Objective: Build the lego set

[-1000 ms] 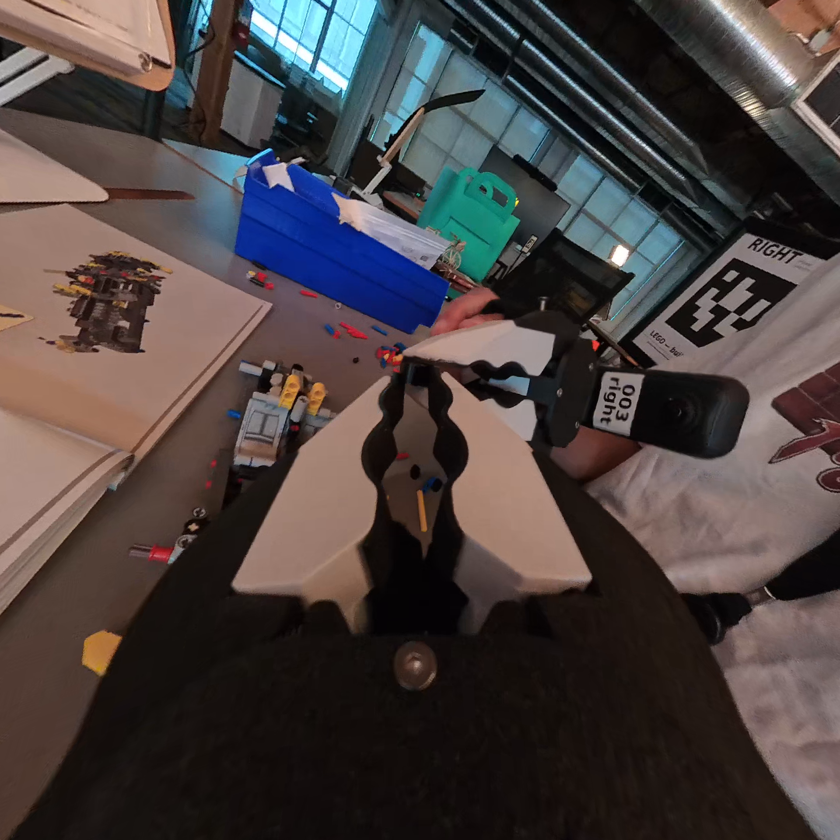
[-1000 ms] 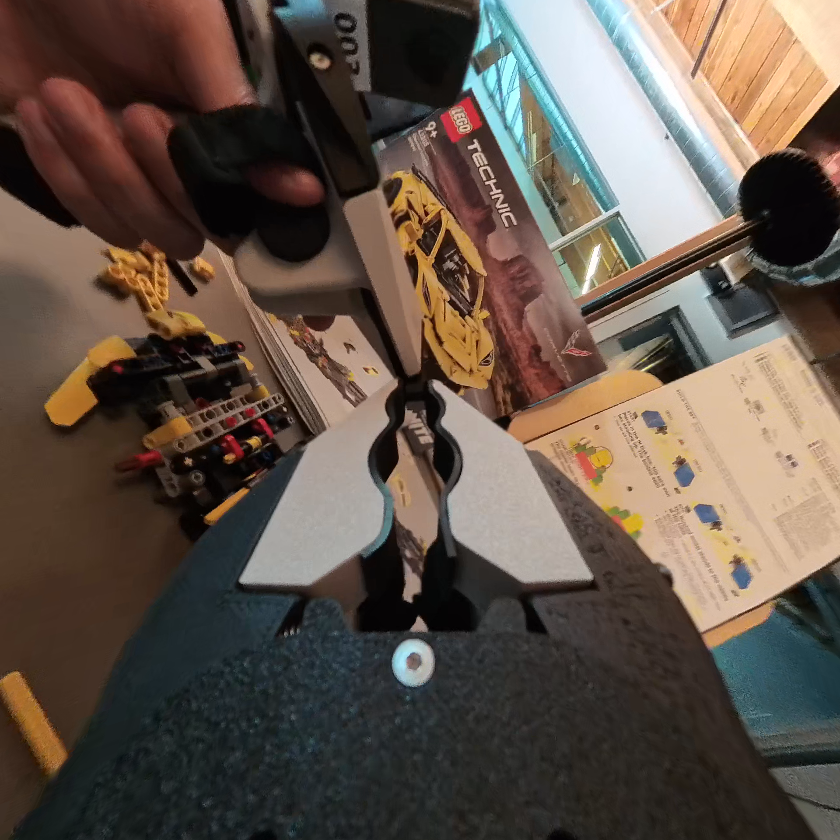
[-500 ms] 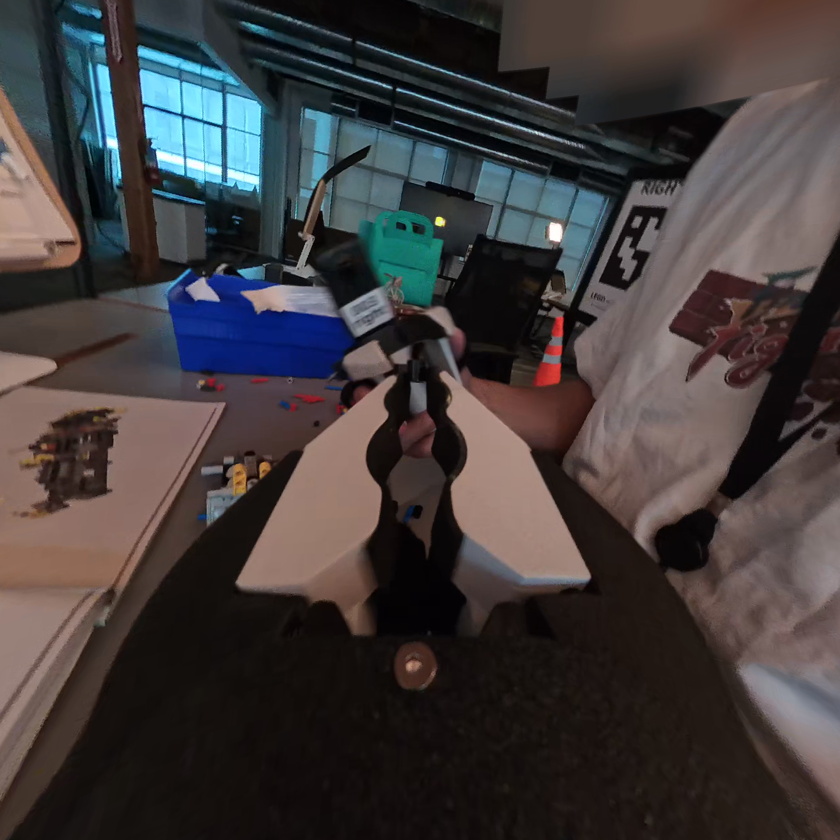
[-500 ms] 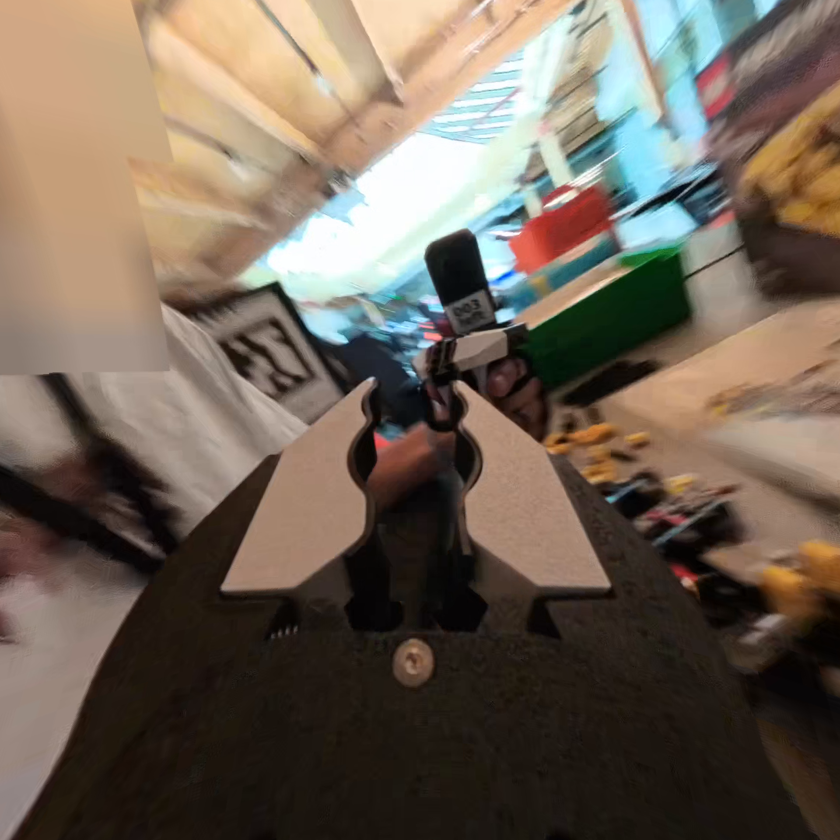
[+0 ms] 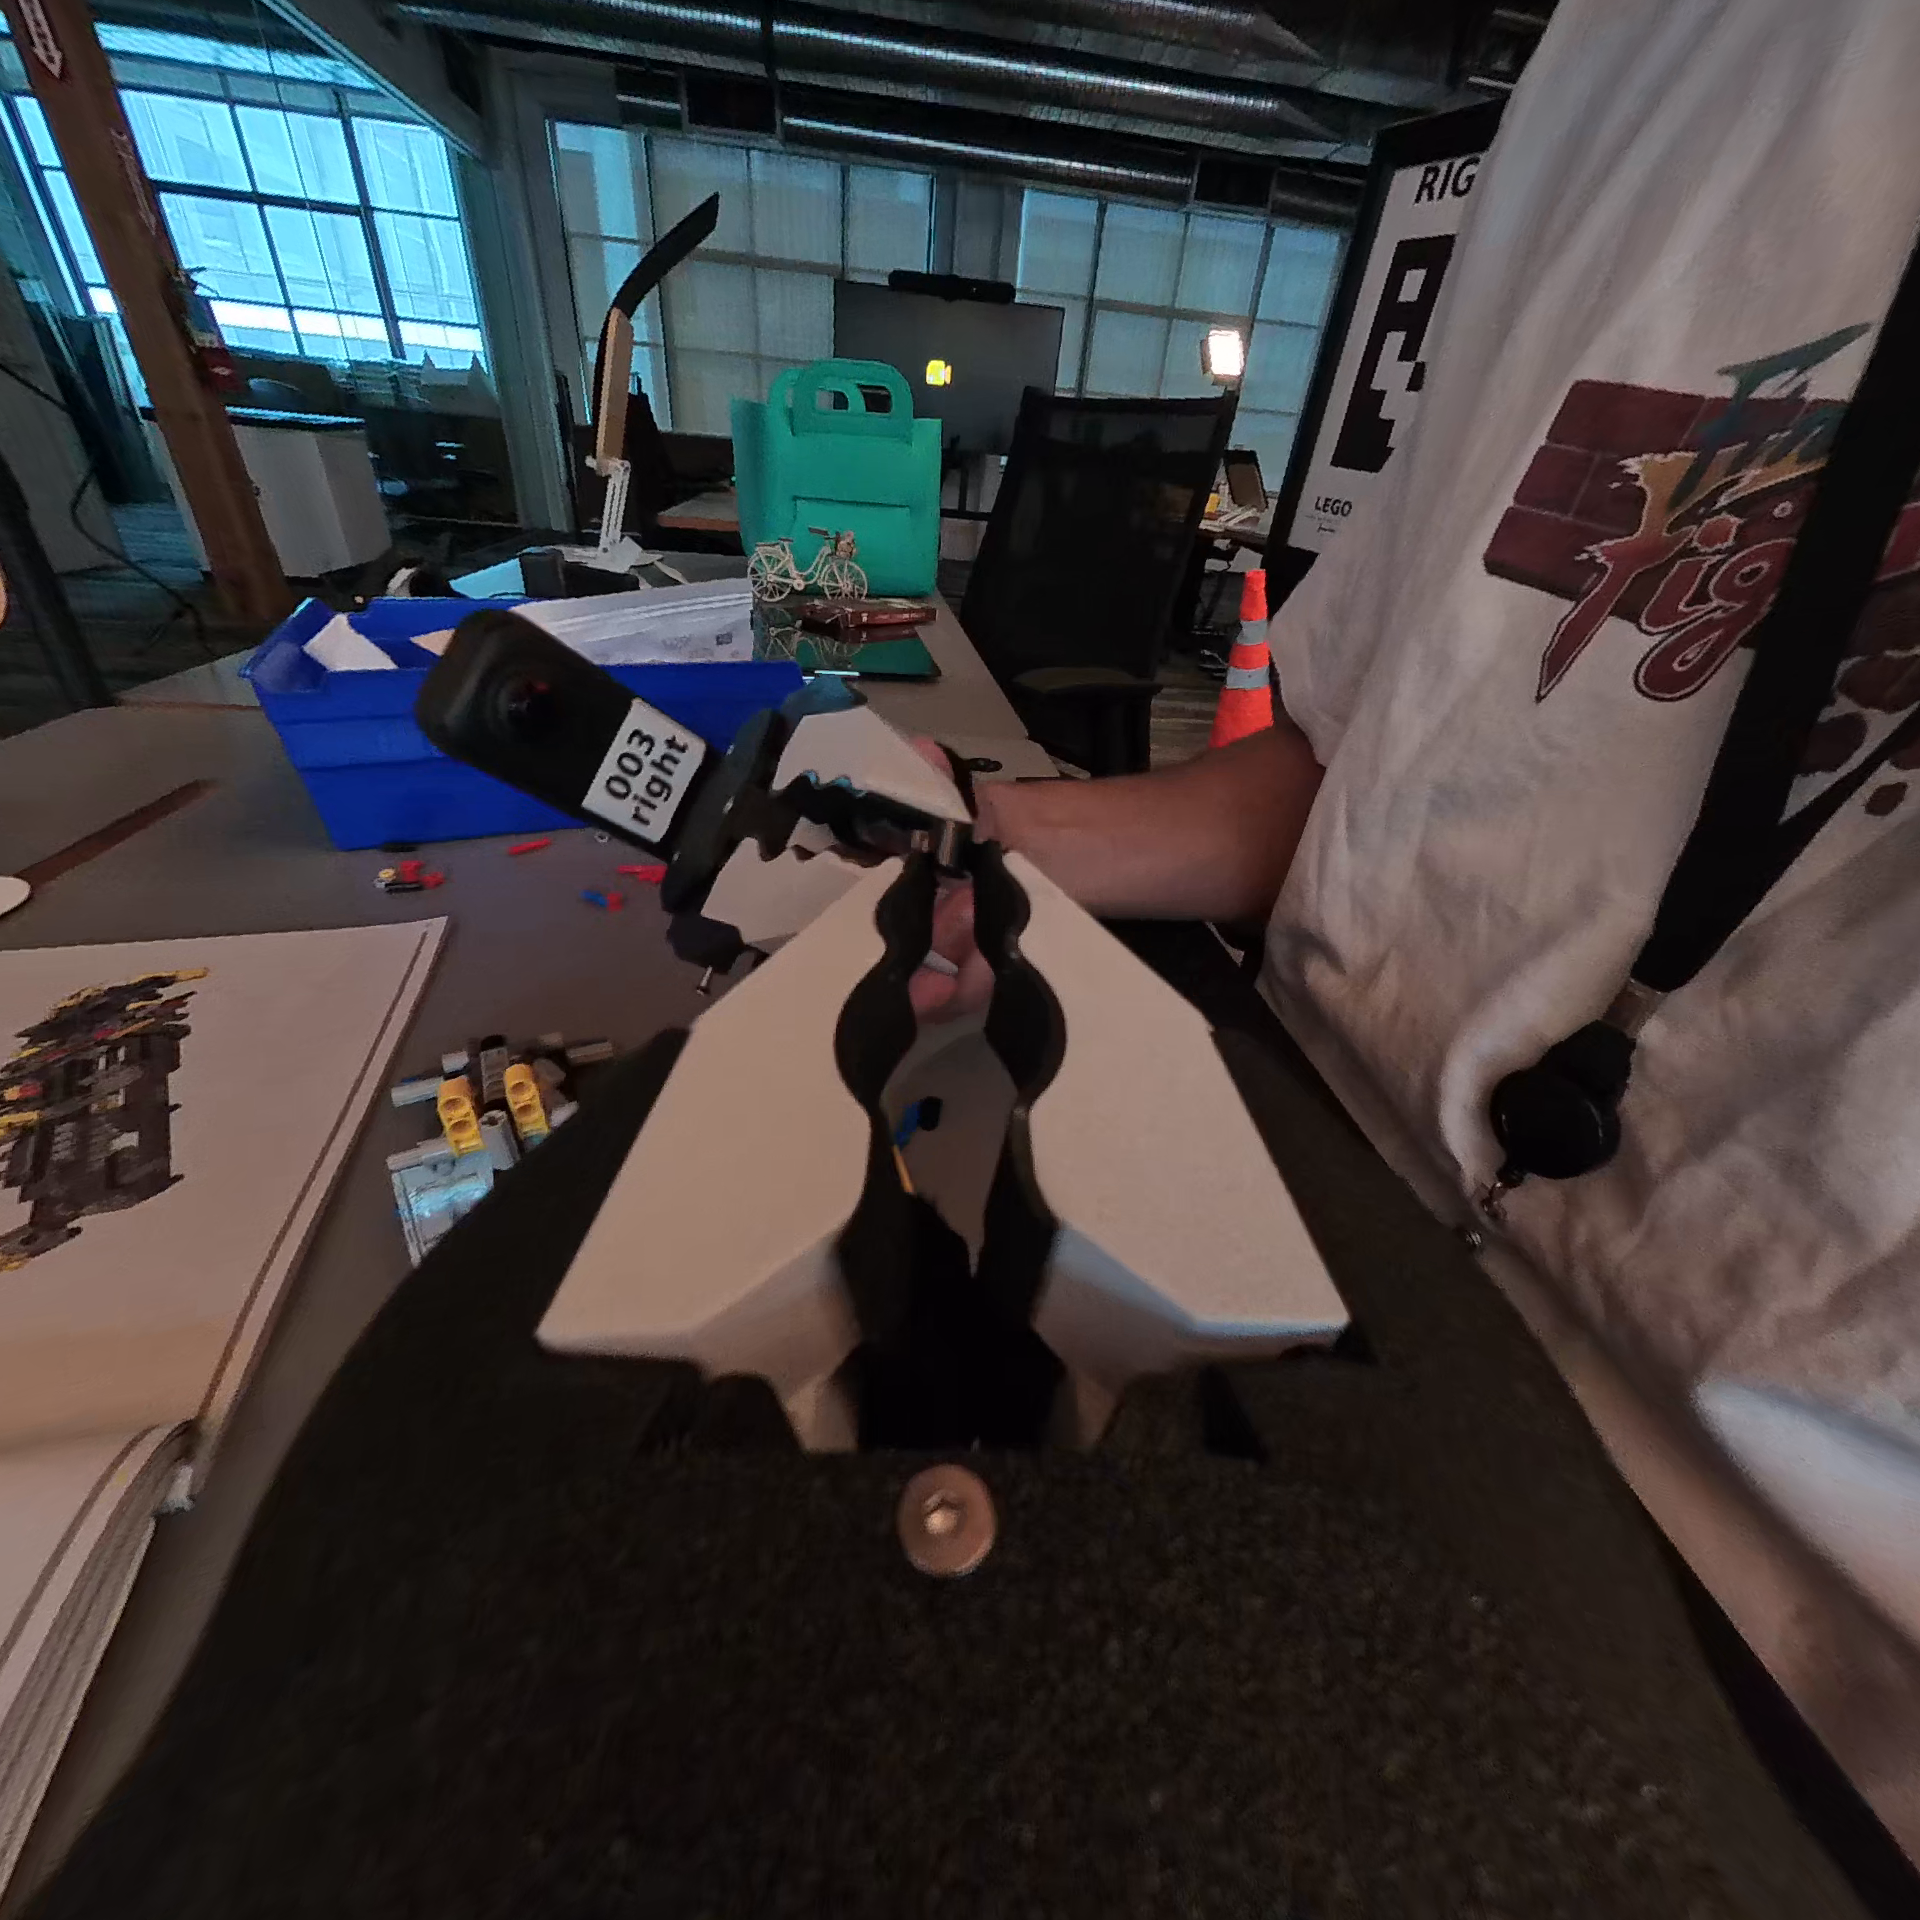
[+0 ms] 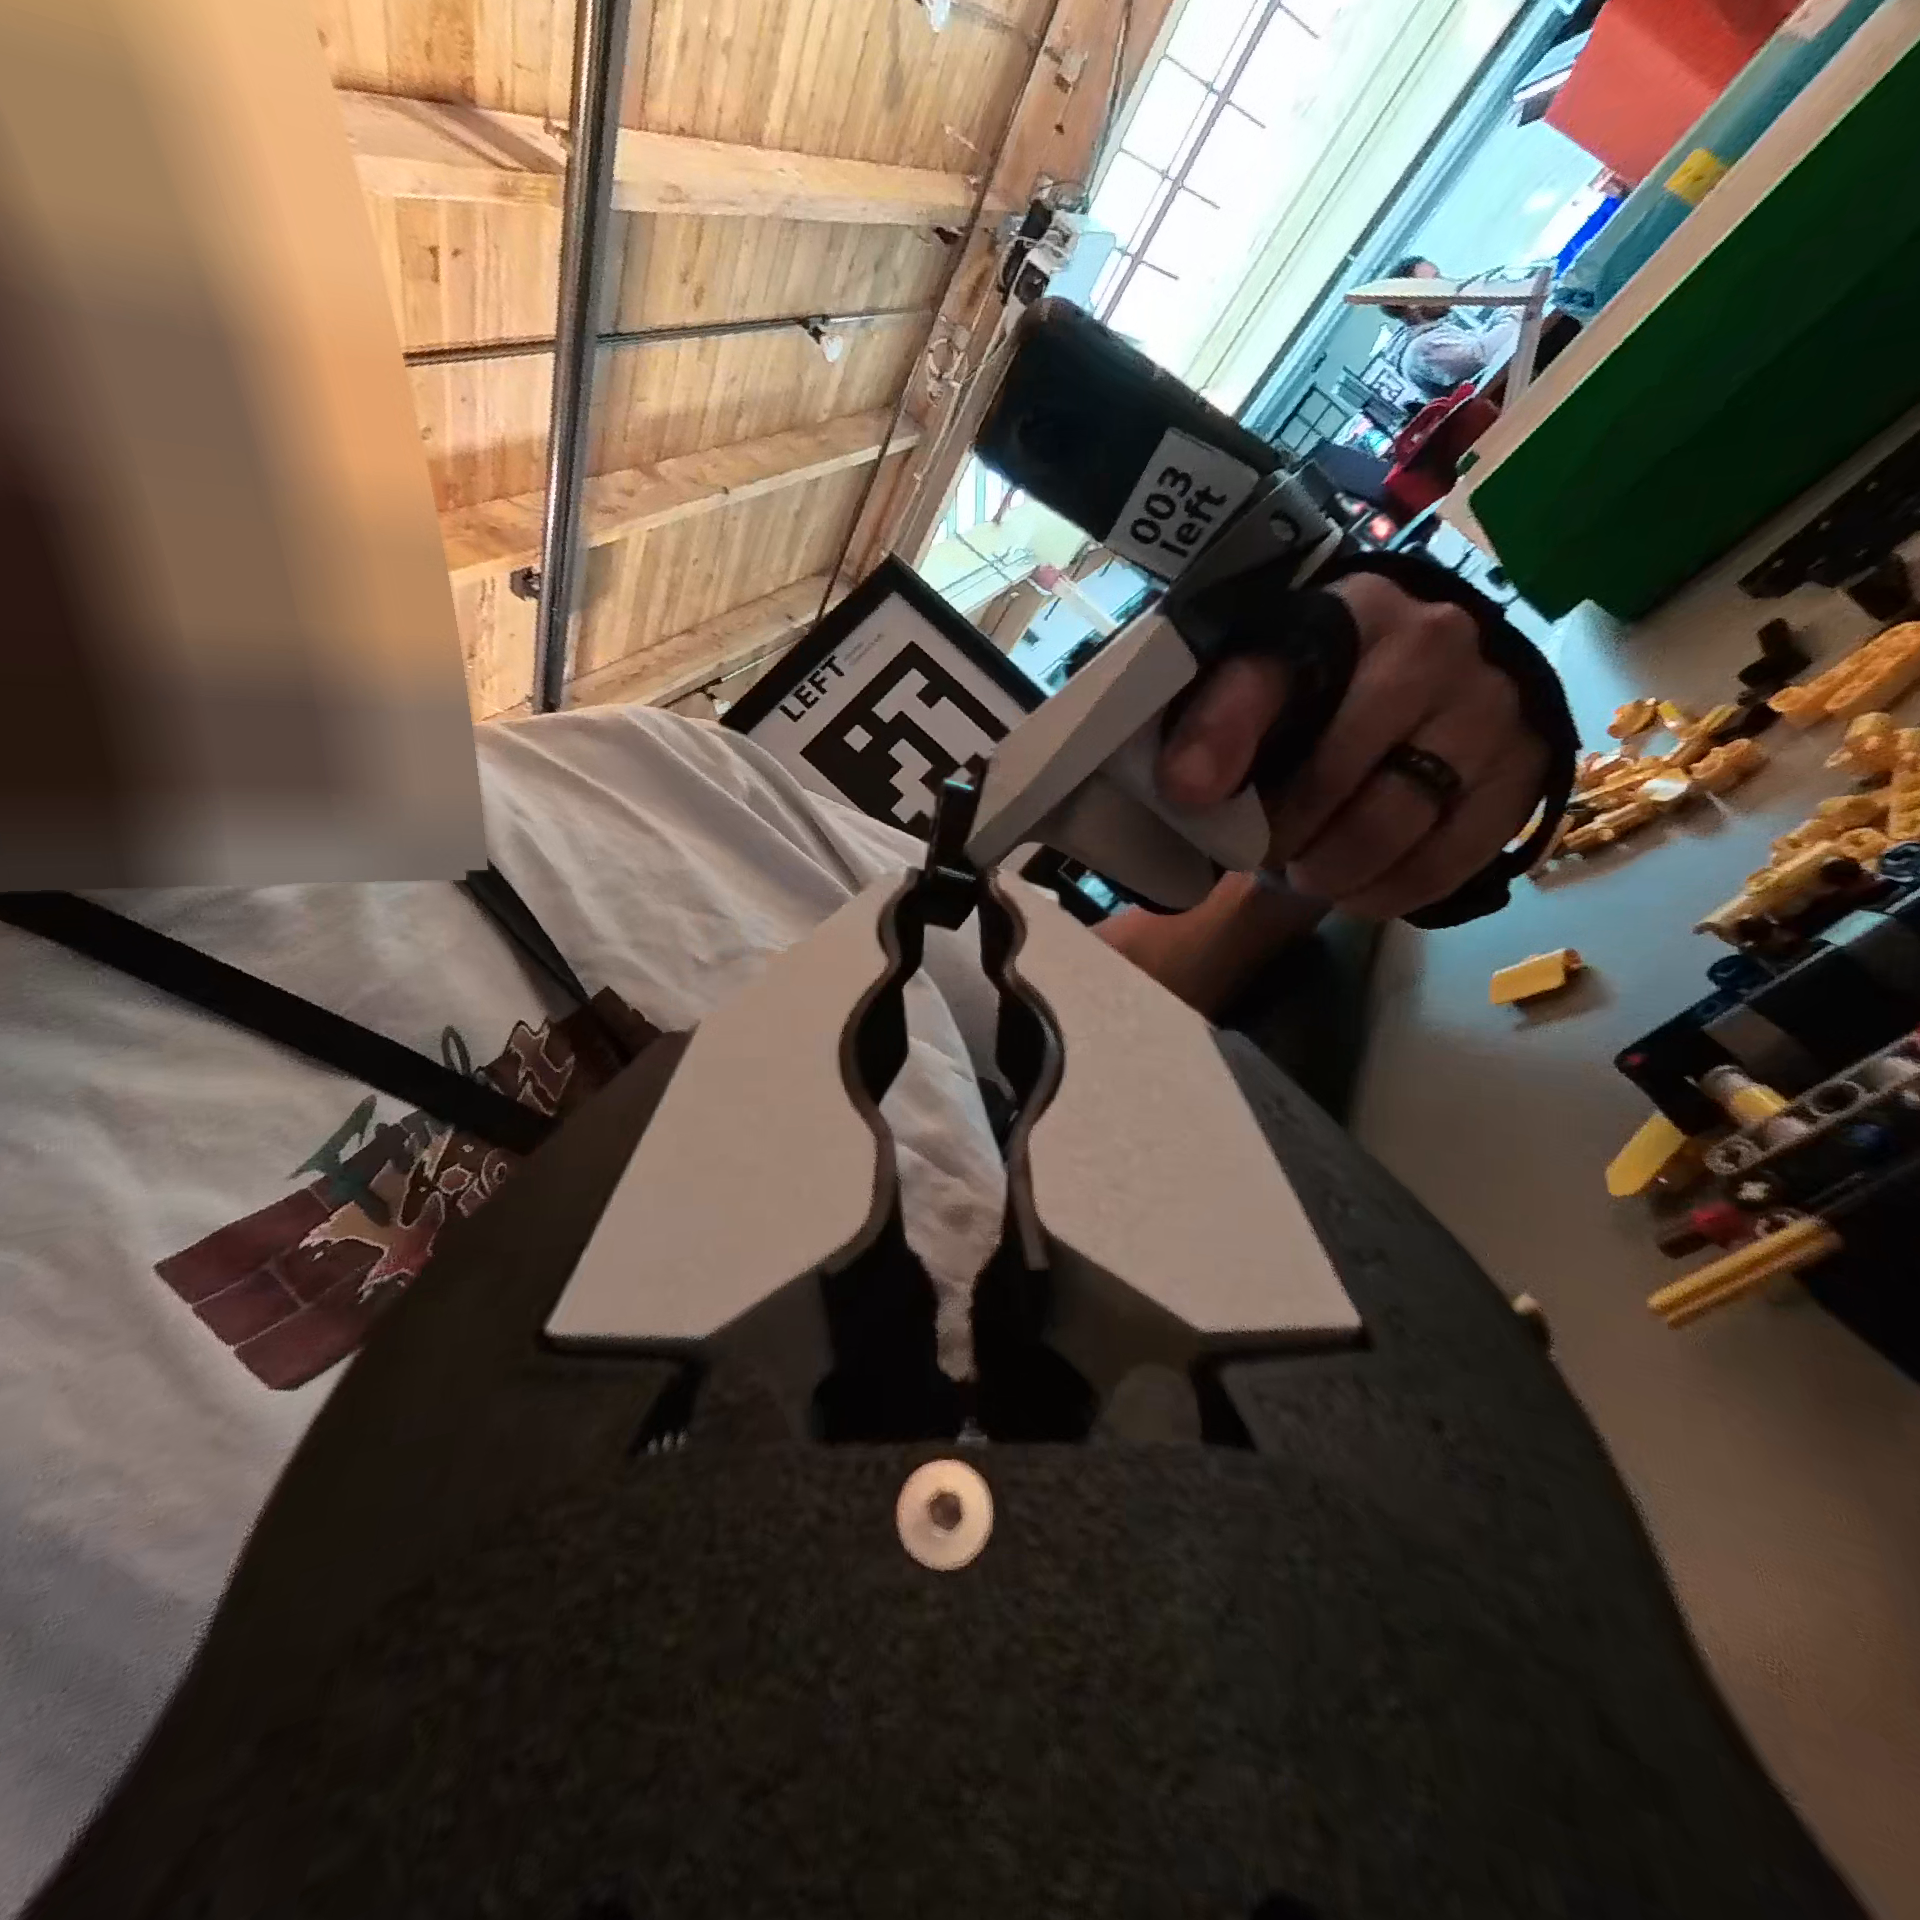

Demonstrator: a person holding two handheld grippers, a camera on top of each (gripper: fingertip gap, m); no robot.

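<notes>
My left gripper (image 5: 948, 868) and my right gripper (image 6: 948, 899) meet tip to tip in the air, in front of the person's white shirt (image 5: 1558, 727). A small black lego piece (image 6: 950, 912) sits pinched between the right tips, and the left gripper (image 6: 961, 826) closes on its upper end. In the left wrist view the piece (image 5: 940, 847) shows as a small dark part at my tips, with the right gripper (image 5: 961, 821) coming in from the left. Both stand nearly shut.
A grey and yellow sub-build (image 5: 478, 1122), an open instruction book (image 5: 156, 1091), a blue bin (image 5: 416, 727) and loose red and blue pieces (image 5: 613, 883) are on the table. A black chassis build (image 6: 1787, 1101), several yellow pieces (image 6: 1714, 748) and a green box (image 6: 1714, 416) are on the right.
Both grippers have risen from over the table and swung toward the person's chest. The right gripper has rolled over. The tips have stayed together on the small piece.
</notes>
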